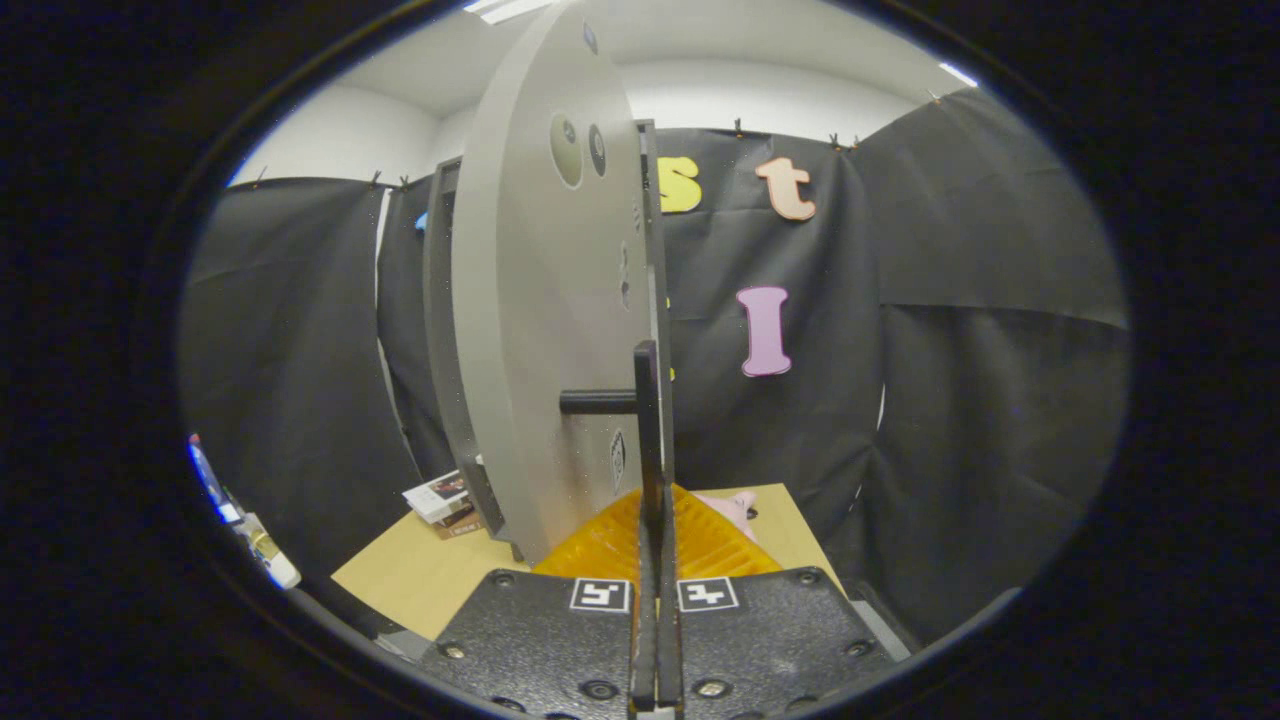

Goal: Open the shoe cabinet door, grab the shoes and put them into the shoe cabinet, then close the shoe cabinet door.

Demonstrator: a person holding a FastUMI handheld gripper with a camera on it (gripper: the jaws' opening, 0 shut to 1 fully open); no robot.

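Gripper view: gripper (656,560) with fingers pressed onto the vertical bar handle (646,430) of the shoe cabinet door (545,330). Door stands swung out, seen nearly edge-on; cabinet frame (440,330) behind it, interior hidden. Wooden table (420,575) carries the cabinet; a pink shoe (735,508) lies near its far right edge, a small box (440,497) at its left side. Progress, judged: door being worked; shoe apparently not yet stowed, closing remains.

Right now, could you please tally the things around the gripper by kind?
Cabinet door: 1
Door handle, gripper shut on it: 1
Pink item on table, perhaps a shoe: 1
Stack of boxes: 1
Total: 4
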